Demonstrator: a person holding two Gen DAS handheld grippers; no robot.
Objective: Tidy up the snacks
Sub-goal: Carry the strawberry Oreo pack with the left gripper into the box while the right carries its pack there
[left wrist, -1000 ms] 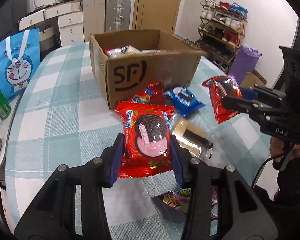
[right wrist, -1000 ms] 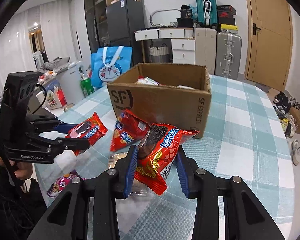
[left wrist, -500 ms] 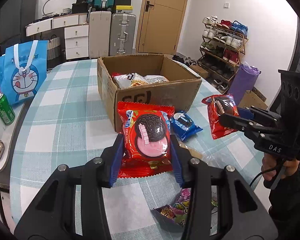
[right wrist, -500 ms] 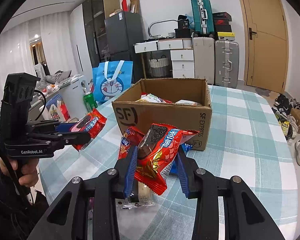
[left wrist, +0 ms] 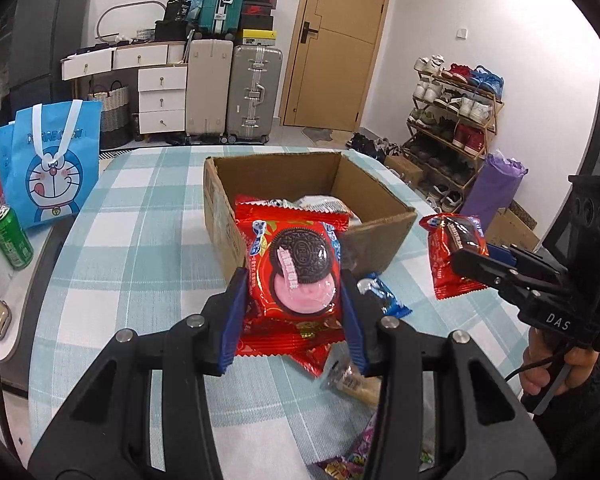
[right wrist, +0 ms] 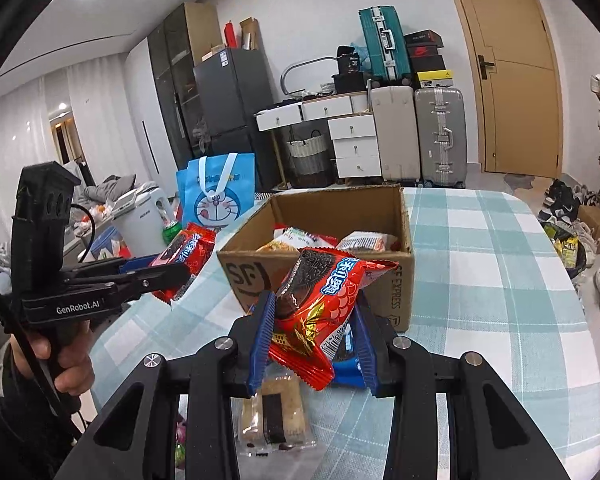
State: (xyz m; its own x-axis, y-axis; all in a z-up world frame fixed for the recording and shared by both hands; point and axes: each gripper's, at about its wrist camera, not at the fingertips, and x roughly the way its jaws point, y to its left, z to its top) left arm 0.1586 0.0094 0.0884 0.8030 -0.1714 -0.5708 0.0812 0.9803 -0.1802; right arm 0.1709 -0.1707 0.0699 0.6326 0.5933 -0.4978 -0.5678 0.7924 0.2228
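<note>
My left gripper is shut on a red Oreo packet and holds it above the table, just in front of the open cardboard box. My right gripper is shut on another red Oreo packet, also raised in front of the box. Each gripper shows in the other's view: the right one with its packet, the left one with its packet. The box holds several snack packets.
On the checked tablecloth lie a blue Oreo packet, a clear-wrapped bar and a purple packet. A blue Doraemon bag and a green can stand at the left.
Both grippers have risen with their red packets, from near the tabletop to about the height of the box rim. The inside of the box now shows.
</note>
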